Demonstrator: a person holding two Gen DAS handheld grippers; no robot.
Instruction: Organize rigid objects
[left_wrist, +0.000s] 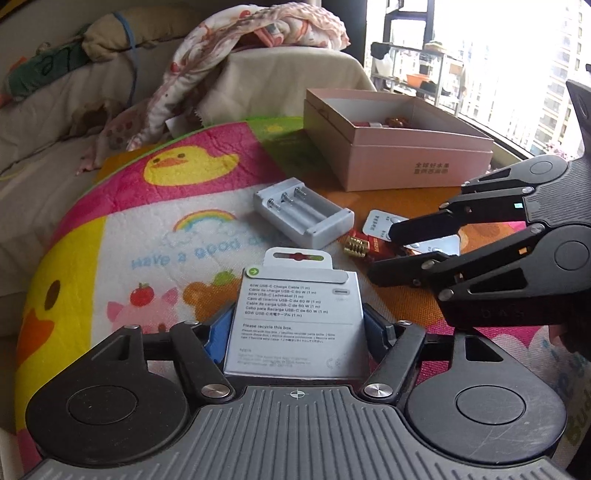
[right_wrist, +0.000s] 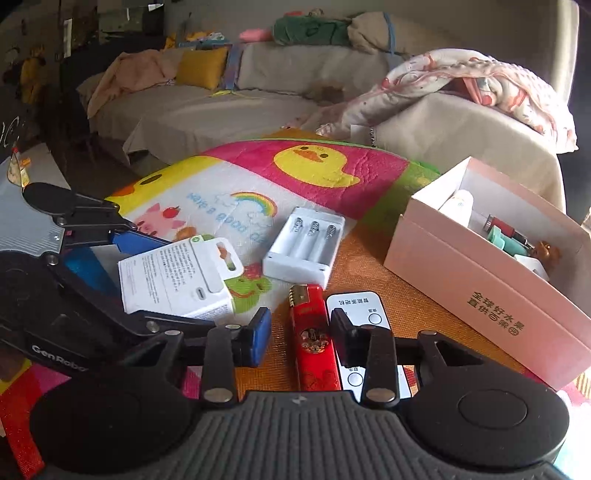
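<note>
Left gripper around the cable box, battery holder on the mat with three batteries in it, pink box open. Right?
Not quite: the battery holder is empty, only springs and bare slots, as the right wrist view shows. The left gripper does straddle the cable box, and the pink box is open.

Both cameras rode low and close over the surface (left_wrist: 406, 199), tilted downward along their own fingers. The left wrist view faced the window and the pink box (left_wrist: 399, 147), with the right tool (left_wrist: 388, 254) entering from its right edge. The right wrist view faced the sofa (right_wrist: 221, 96). Both took in the white battery holder (right_wrist: 304, 245), the box and the duck-print mat (right_wrist: 258, 177).
</note>
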